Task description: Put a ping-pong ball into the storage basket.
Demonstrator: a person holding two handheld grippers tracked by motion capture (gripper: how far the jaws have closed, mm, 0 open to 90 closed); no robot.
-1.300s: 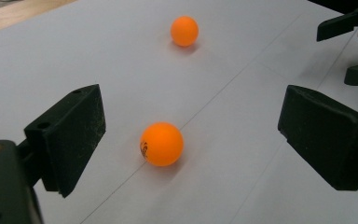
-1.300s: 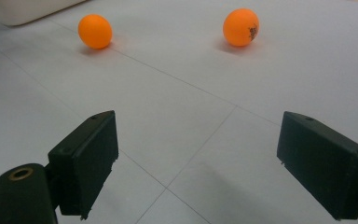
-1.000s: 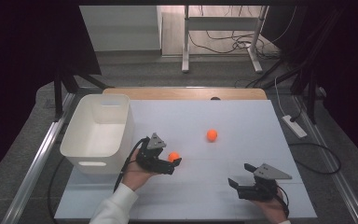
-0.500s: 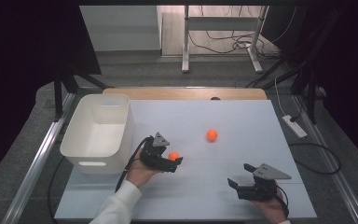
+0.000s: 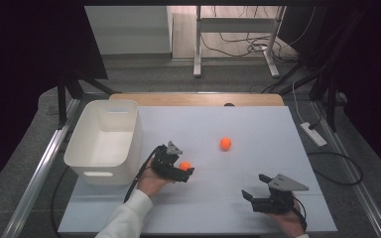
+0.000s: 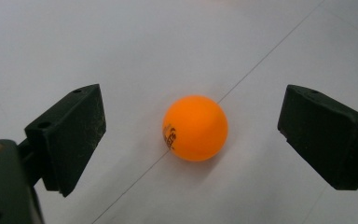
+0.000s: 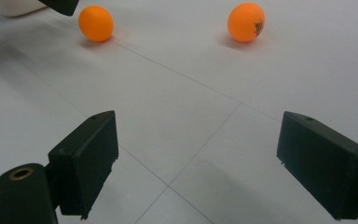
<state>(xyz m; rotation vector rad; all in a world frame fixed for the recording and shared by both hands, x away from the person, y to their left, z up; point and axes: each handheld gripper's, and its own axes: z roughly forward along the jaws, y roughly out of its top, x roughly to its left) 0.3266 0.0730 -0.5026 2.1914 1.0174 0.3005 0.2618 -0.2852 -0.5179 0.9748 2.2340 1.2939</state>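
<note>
An orange ball (image 5: 184, 165) (image 6: 195, 128) lies on the white table between the two jaws of my left gripper (image 5: 181, 170) (image 6: 191, 140). That gripper is open, and neither jaw touches the ball. A second orange ball (image 5: 225, 143) (image 7: 246, 22) rests farther out, toward the table's middle. My right gripper (image 5: 256, 188) (image 7: 196, 158) is open and empty near the front right, low over the table. In the right gripper view both balls sit far ahead, the nearer-left ball (image 7: 95, 23) at the upper left.
A white plastic bin (image 5: 106, 141) stands at the table's left, just left of my left hand. A wooden strip (image 5: 198, 99) runs along the table's far edge. A power strip (image 5: 313, 134) lies on the floor to the right.
My left gripper has crept slightly toward the near ball, which now sits between its jaws. The right gripper and both balls have stayed put.
</note>
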